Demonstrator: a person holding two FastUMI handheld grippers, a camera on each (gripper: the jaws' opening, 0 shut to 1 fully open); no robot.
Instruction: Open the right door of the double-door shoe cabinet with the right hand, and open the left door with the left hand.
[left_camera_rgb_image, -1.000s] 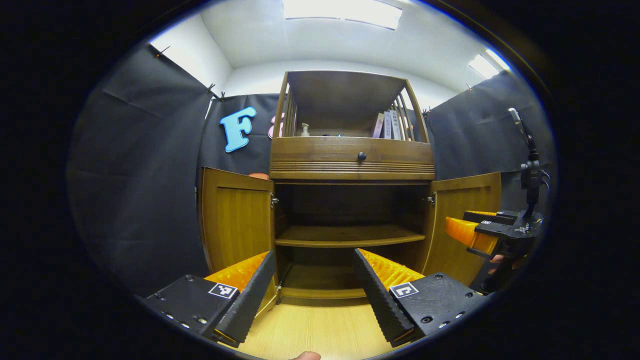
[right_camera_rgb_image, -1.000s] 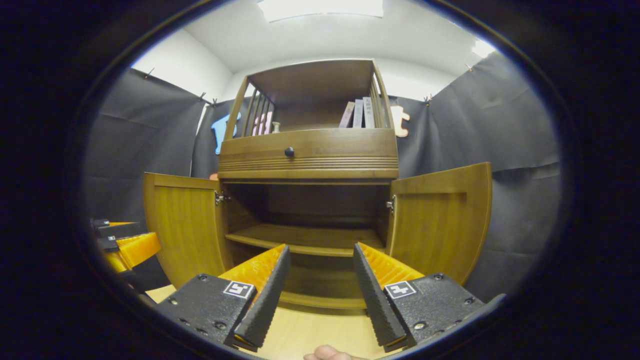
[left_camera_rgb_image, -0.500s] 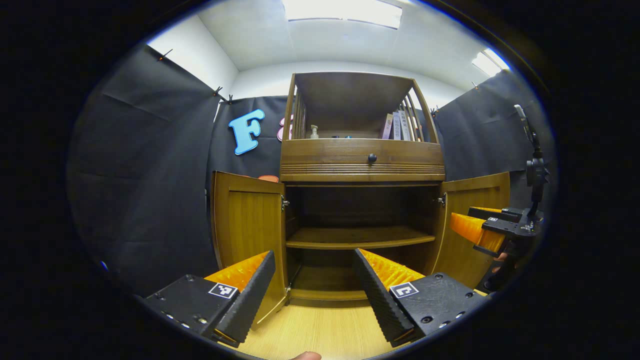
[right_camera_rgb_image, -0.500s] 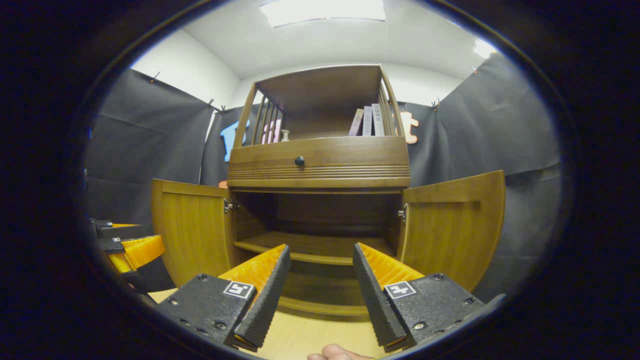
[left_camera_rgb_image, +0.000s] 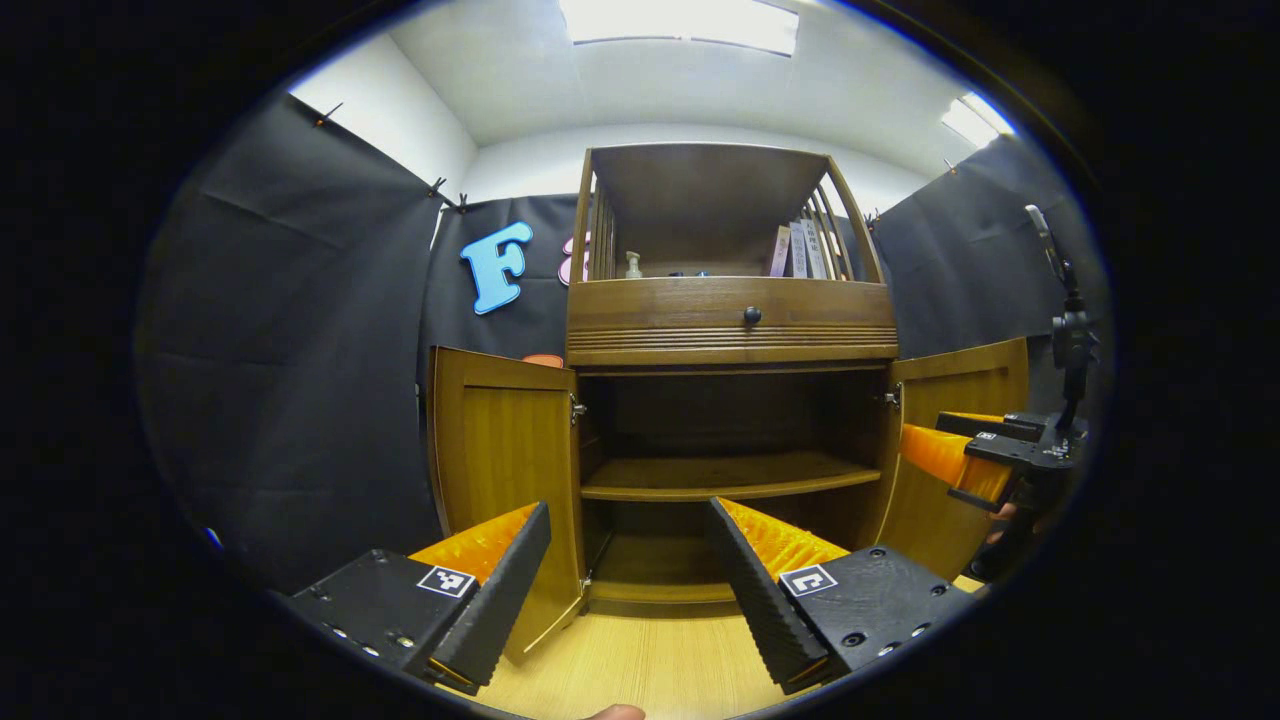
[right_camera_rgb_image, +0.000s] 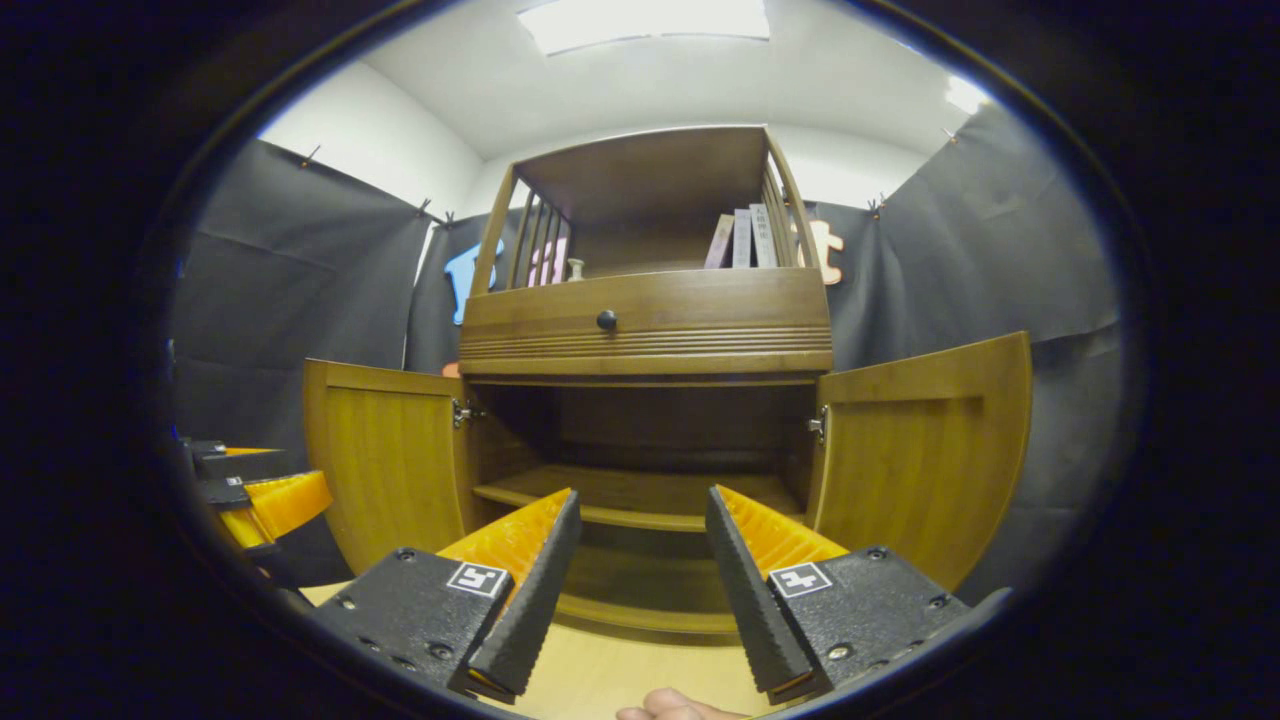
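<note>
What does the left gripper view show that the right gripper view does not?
Left gripper view: the right gripper in front of the right door, with a black stand behind it. Right gripper view: the left gripper at the left edge, beside the left door. Both: the cabinet with both doors open, its shelf, the drawer knob and the books on top.

Too small to tell: book spines (right_camera_rgb_image: 742, 238) and a small bottle (left_camera_rgb_image: 632, 265) on the top shelf; cut off at the edge, a fingertip (right_camera_rgb_image: 668, 708).
</note>
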